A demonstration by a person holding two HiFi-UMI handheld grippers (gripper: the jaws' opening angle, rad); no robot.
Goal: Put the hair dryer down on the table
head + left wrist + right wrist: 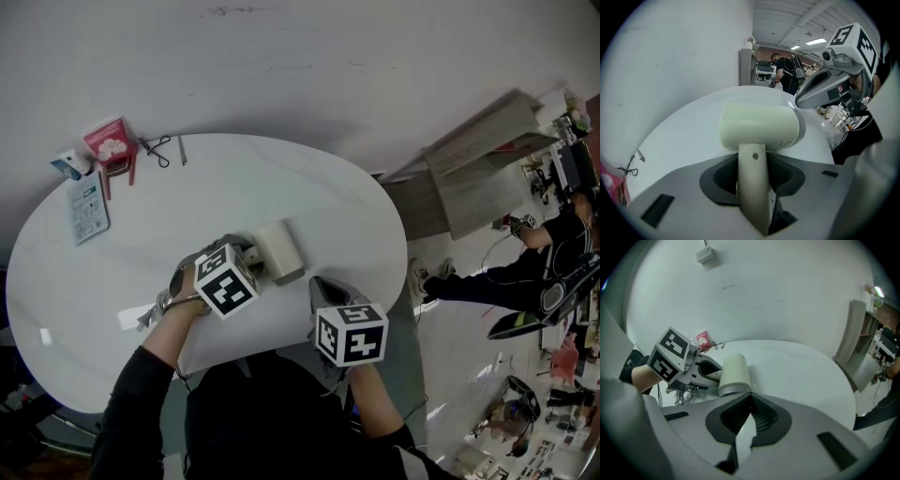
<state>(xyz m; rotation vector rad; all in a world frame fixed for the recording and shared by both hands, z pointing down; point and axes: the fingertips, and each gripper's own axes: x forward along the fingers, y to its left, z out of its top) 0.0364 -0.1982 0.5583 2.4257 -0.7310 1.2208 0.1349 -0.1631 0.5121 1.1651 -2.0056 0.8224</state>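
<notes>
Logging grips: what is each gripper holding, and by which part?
The left gripper holds the hair dryer by its handle; the right gripper holds nothing.

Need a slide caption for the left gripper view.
Left gripper grips a cream hair dryer by its handle over the white table.

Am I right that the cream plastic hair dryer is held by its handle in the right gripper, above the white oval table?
Not quite: the left gripper view shows the cream plastic hair dryer held by its handle in the left gripper, not the right. The right gripper is empty. The dryer is indeed above the white oval table.
</notes>
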